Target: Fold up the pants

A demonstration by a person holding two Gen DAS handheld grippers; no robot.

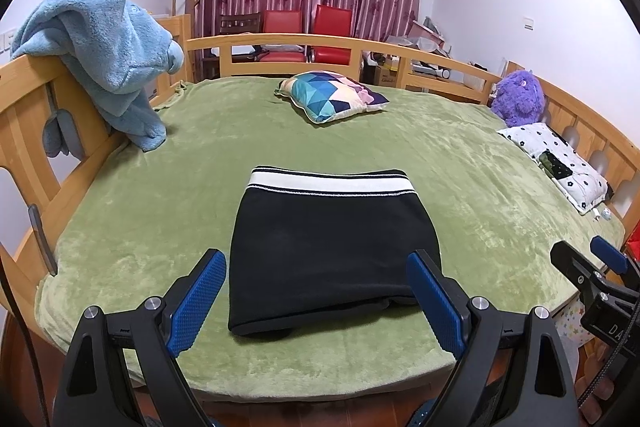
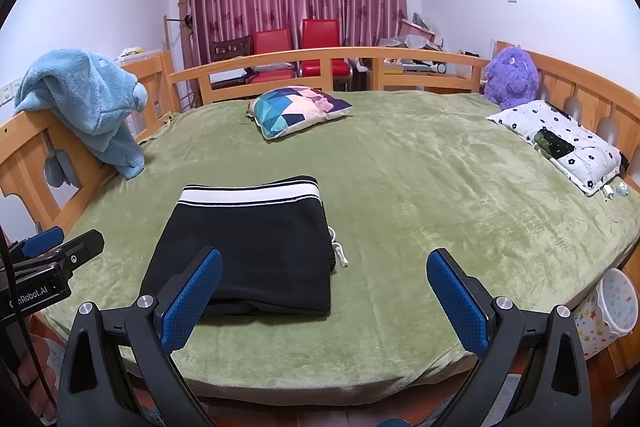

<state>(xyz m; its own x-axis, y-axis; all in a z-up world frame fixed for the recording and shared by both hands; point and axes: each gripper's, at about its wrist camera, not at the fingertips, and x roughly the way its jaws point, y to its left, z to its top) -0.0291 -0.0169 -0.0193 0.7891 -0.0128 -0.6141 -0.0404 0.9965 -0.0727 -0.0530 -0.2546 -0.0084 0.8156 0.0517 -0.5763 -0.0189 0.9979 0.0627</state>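
While both my left claw (image 1: 316, 291) and right claw (image 2: 324, 289) hang spread and empty, the folded pants (image 1: 332, 247) on the bed (image 1: 460, 155) look soft and limp (light, I judge), best pinched at the thick near fold.

Black pants (image 1: 332, 247) with white waistband on green blanket (image 1: 460, 167); blue-padded gripper (image 1: 316, 291).

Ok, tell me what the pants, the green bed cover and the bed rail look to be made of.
Pants: matte black knit, probably fleece or jersey, with a ribbed white waistband.
Green bed cover: plush fleece, judging by its crushed, sheeny nap.
Bed rail: light wood, smooth, probably varnished; grain shows.
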